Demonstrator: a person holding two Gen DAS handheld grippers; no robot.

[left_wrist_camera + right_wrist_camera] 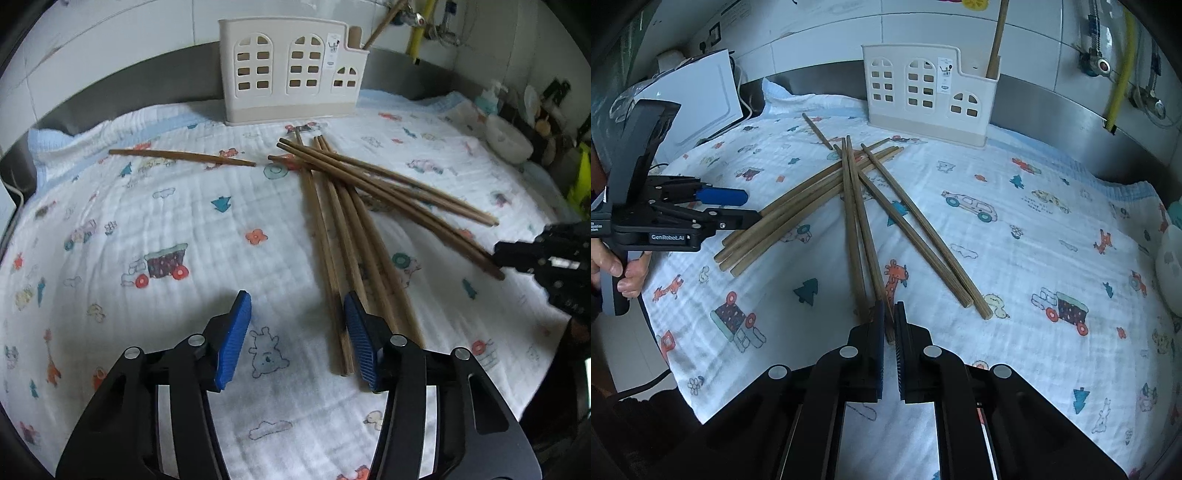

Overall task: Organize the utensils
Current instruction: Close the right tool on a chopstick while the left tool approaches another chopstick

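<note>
Left tool point(297, 338) is being held spread and empty over the printed cloth point(155, 206), just left of the chopstick pile point(354, 206). Right tool point(889, 334) is being pressed nearly together on one chopstick point(866, 236) at its butt end. Risks being judged: crossed sticks being dragged along; the long stick pivoting and slipping before the cream utensil holder point(923, 88) is reached.

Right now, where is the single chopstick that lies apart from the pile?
In the left wrist view the lone chopstick lies flat on the printed cloth, left of the chopstick pile and in front of the cream utensil holder, touching neither.
</note>
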